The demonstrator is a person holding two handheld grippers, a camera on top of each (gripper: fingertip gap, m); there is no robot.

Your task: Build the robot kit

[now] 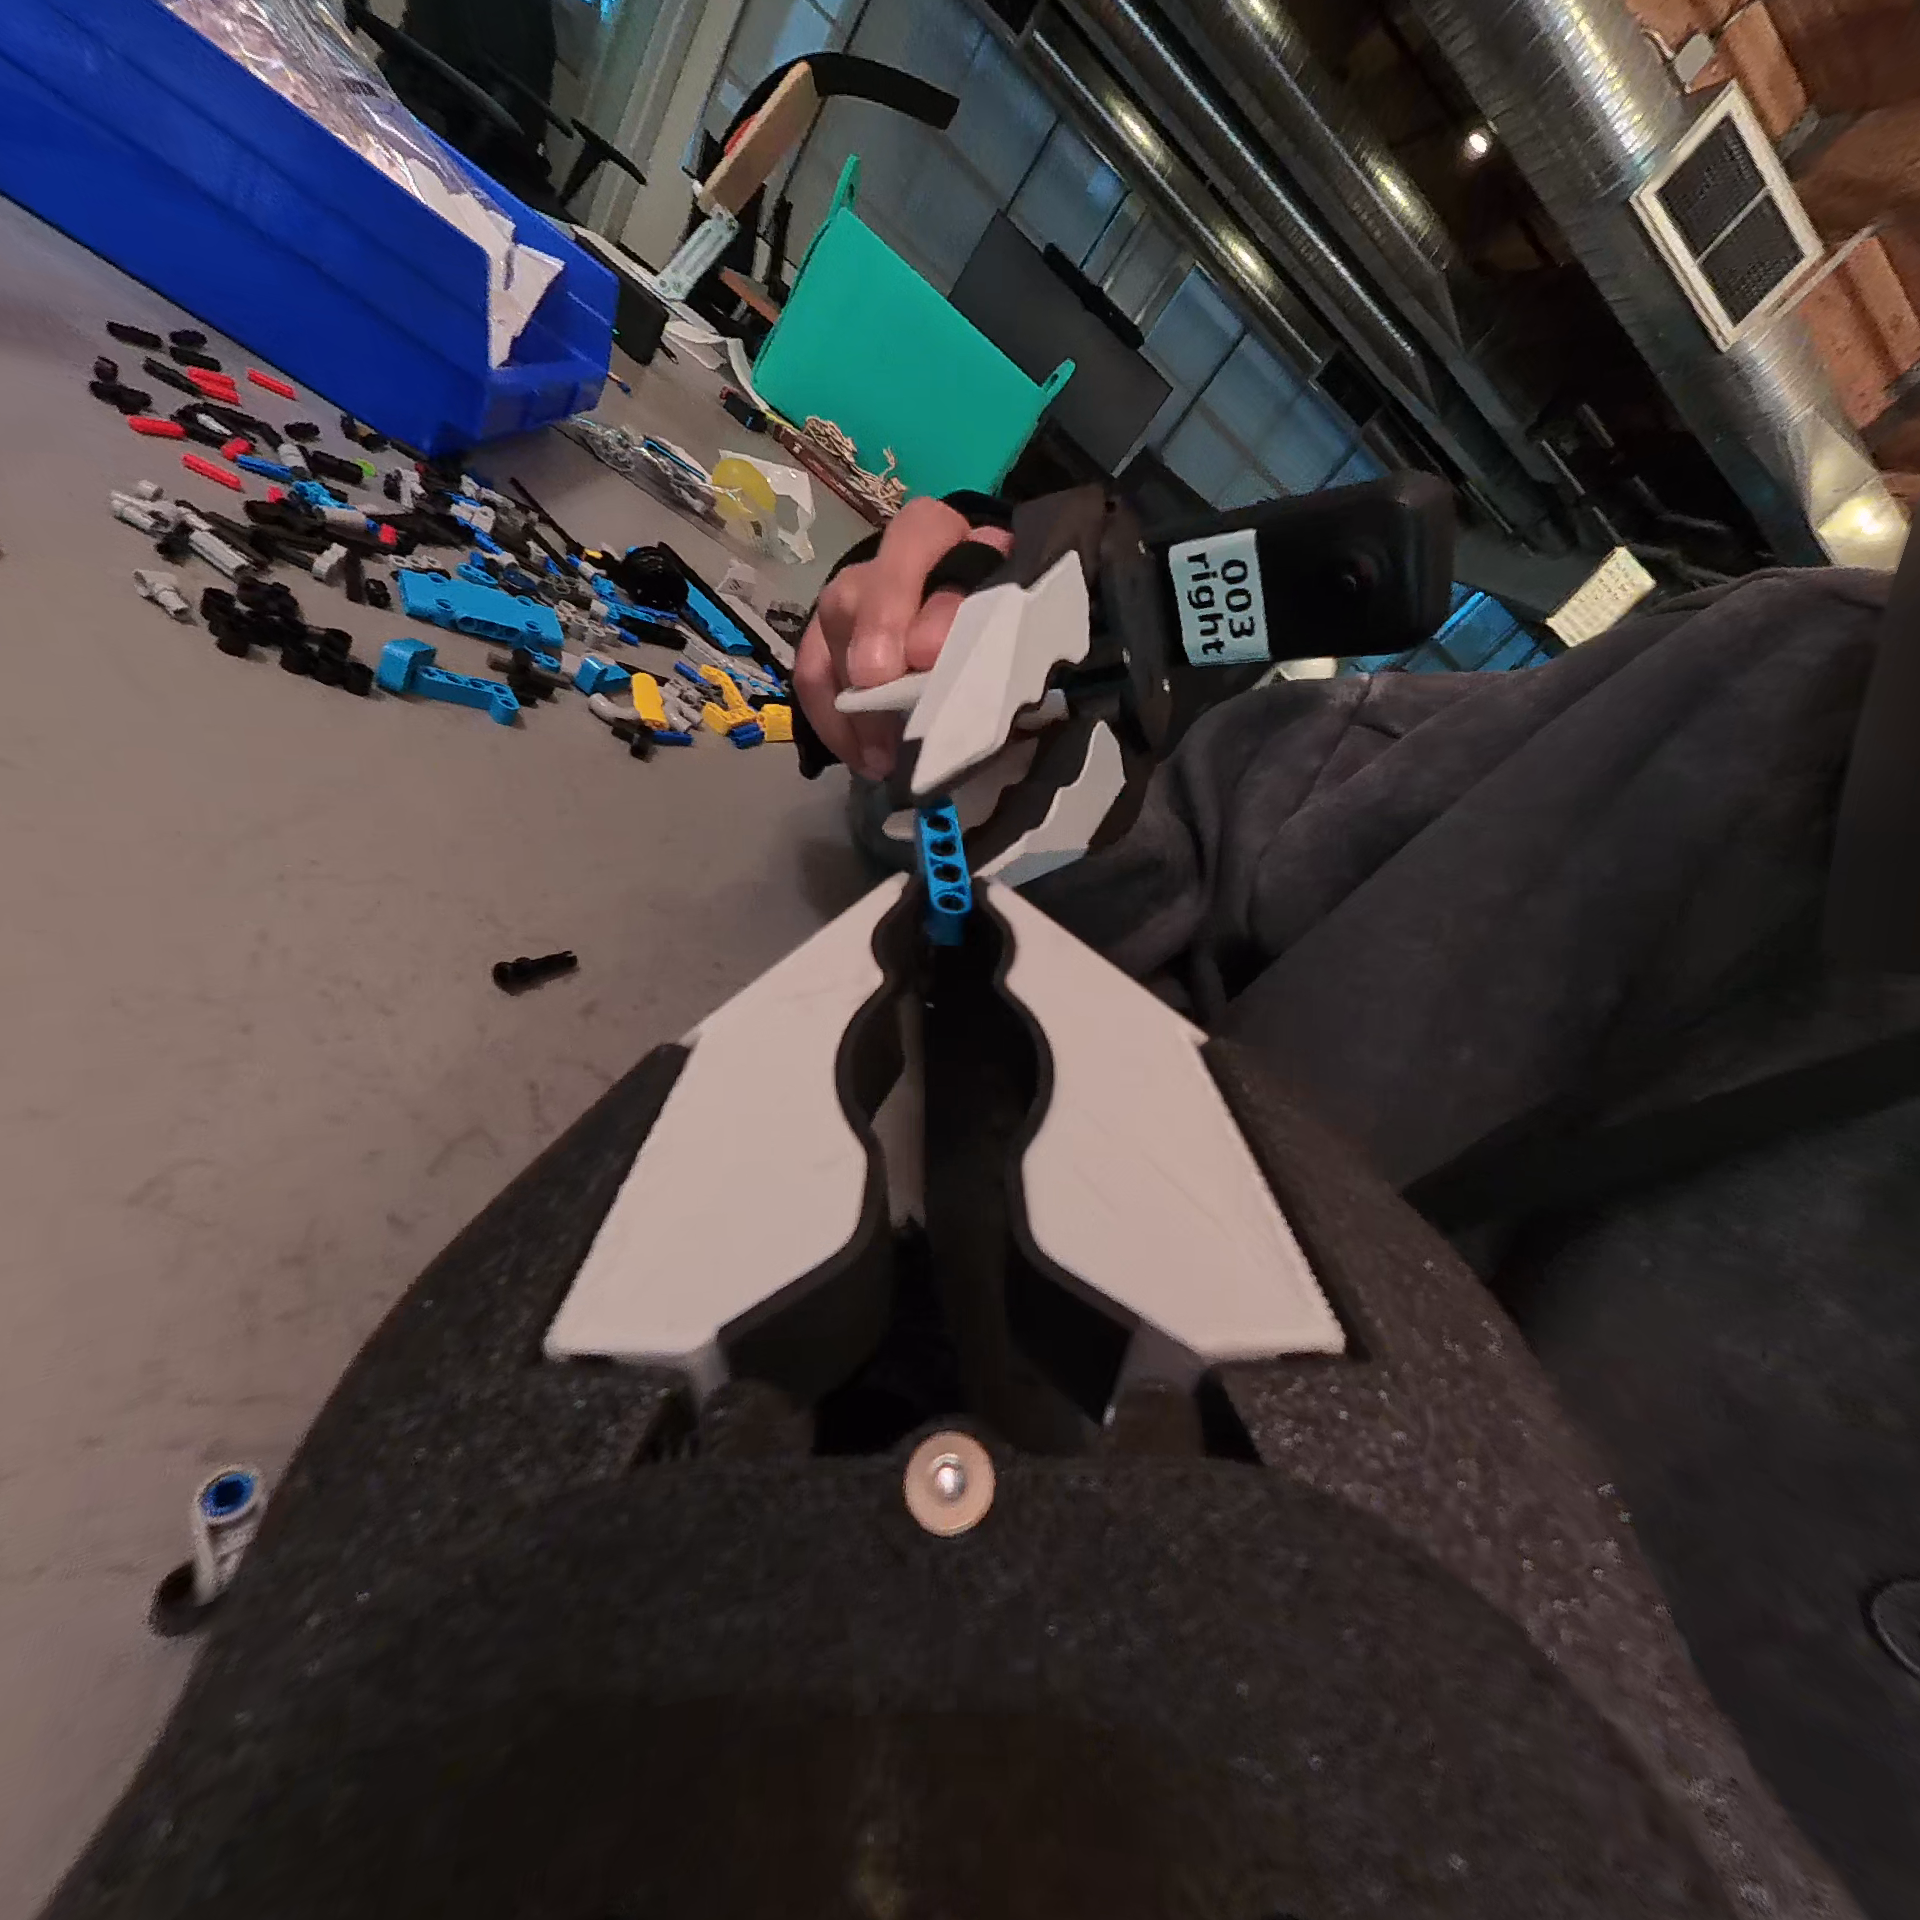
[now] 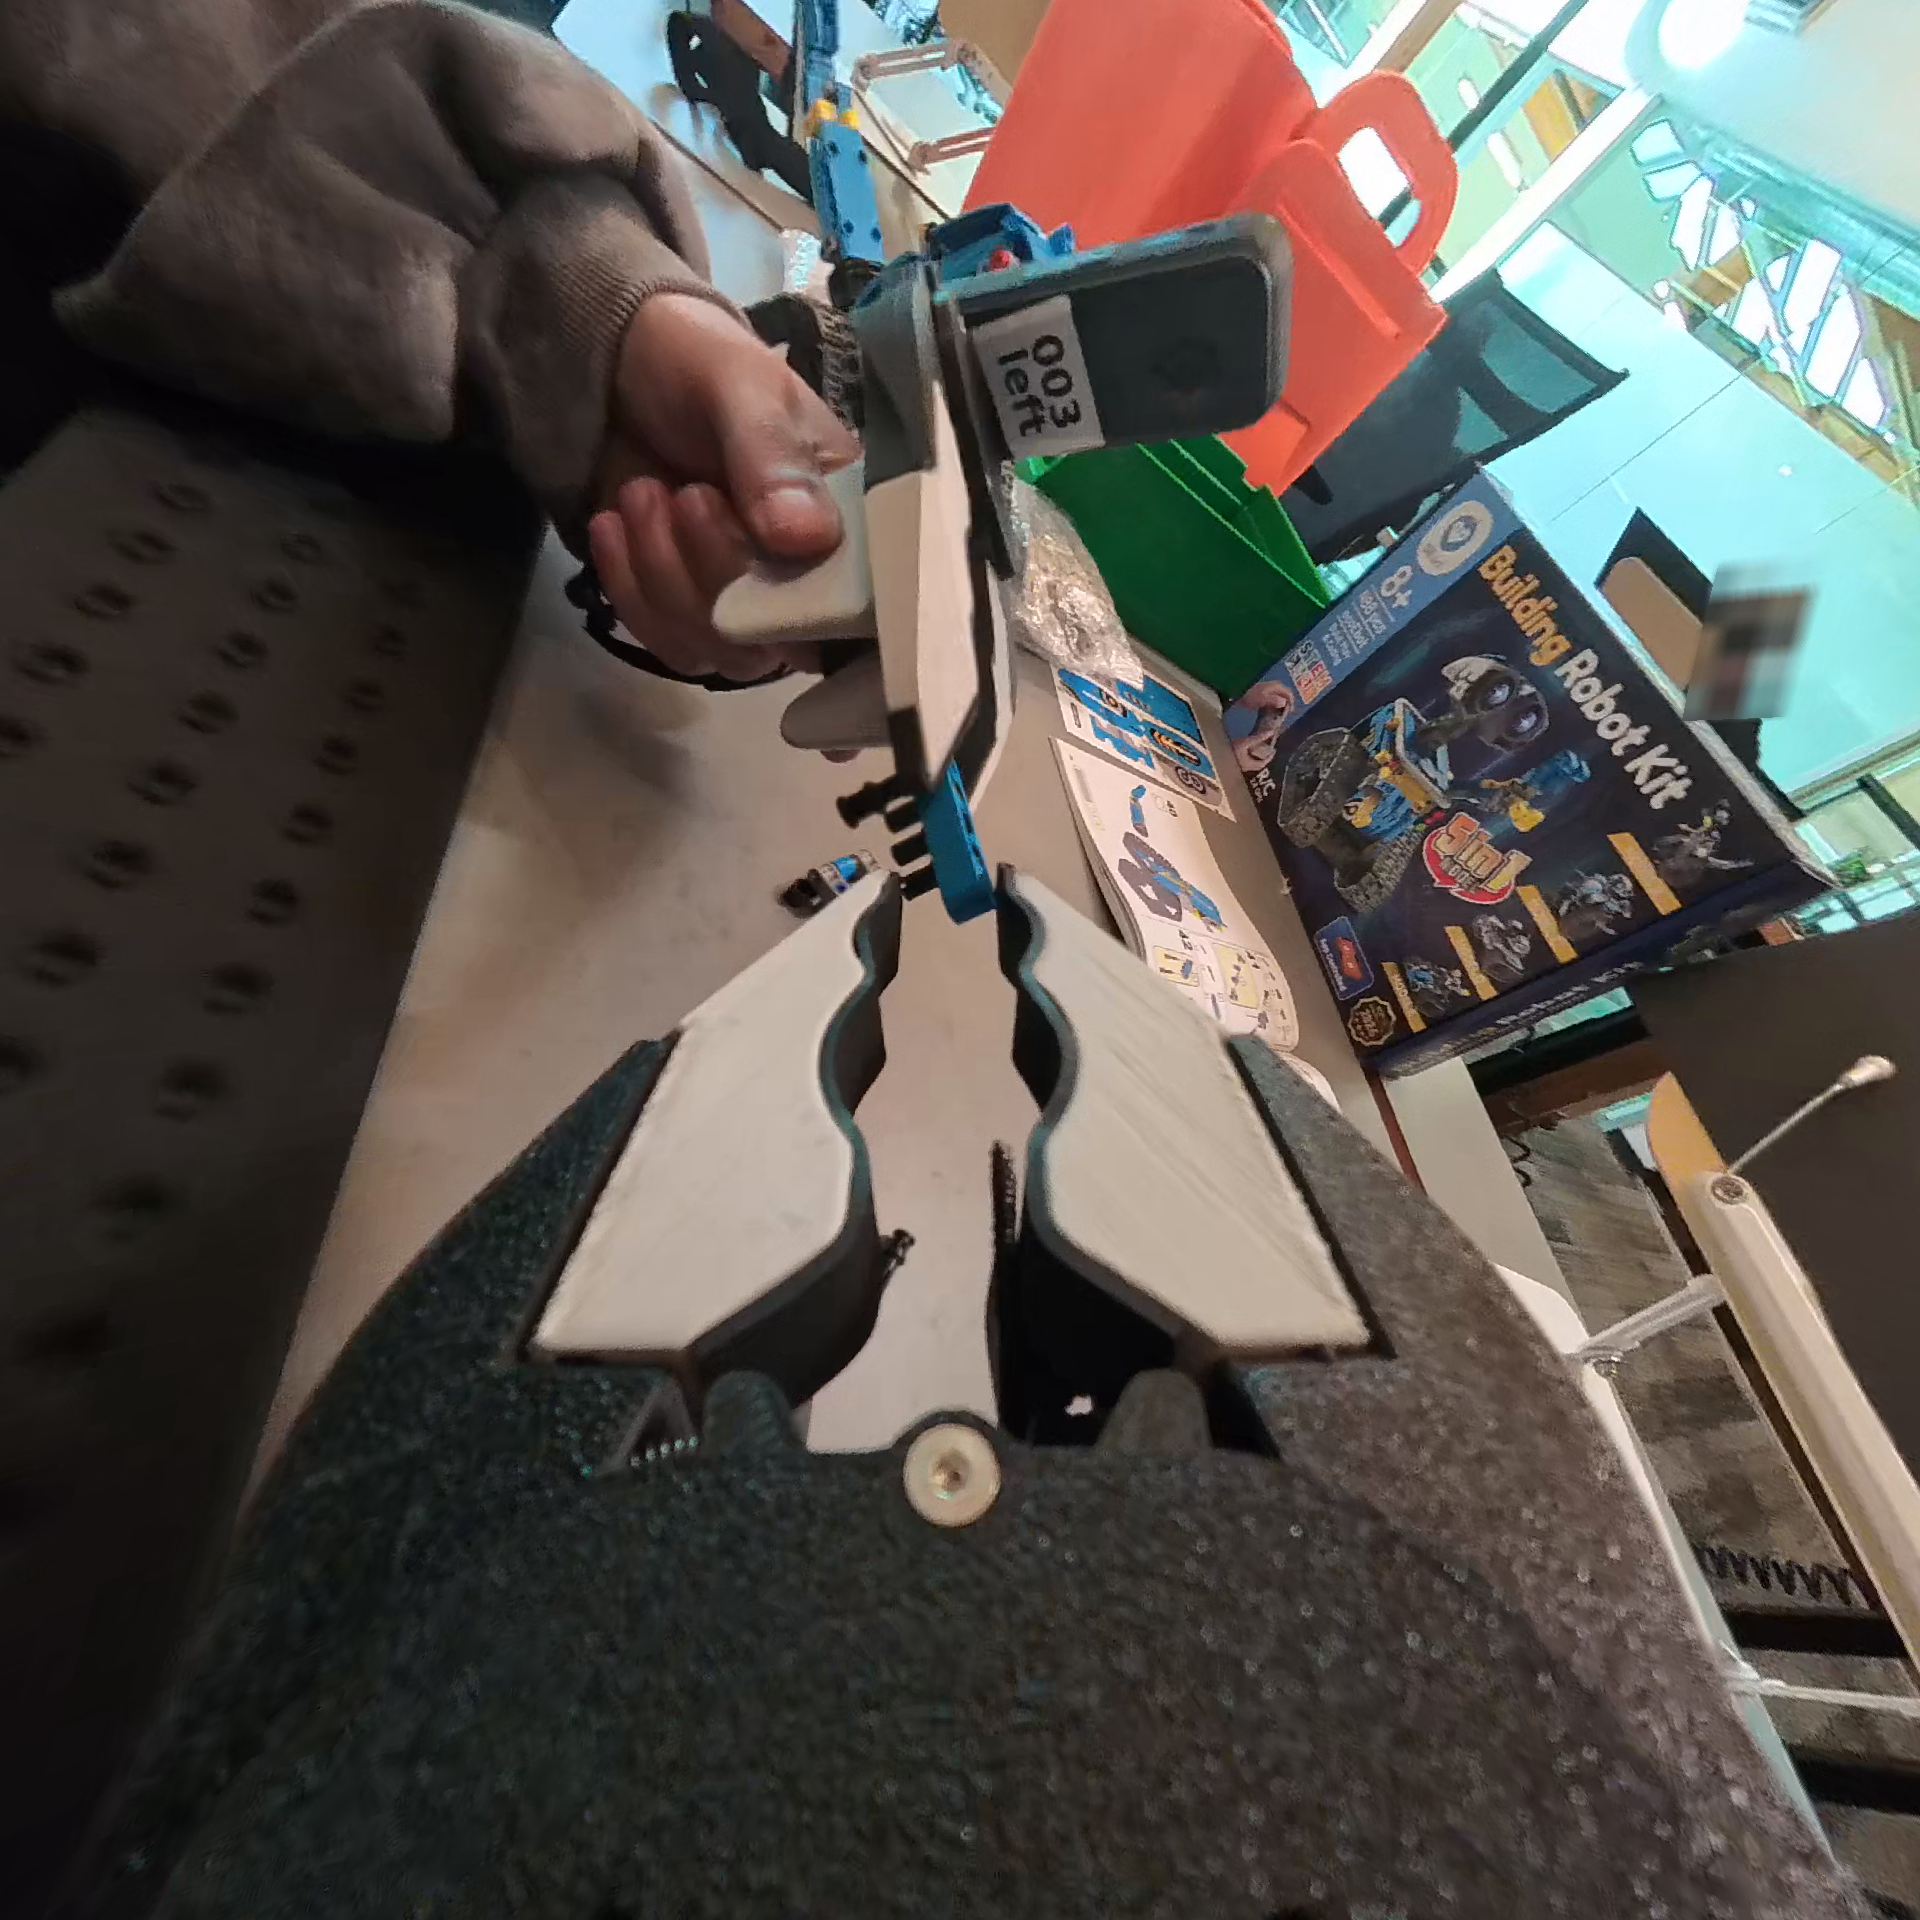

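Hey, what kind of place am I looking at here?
Probably a workshop or maker-style office. A grey table is strewn with small plastic building pieces beside a blue plastic storage bin. A boxed construction kit and an open instruction booklet lie nearby, under exposed silver ventilation ducts.

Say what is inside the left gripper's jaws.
A blue holed beam with black pins sticking from its side; the left gripper covers the clamped end.

Both wide-angle views bend strongly at the edges; dim indoor light, bright blown-out windows [image 2: 1714, 312], slight motion blur.
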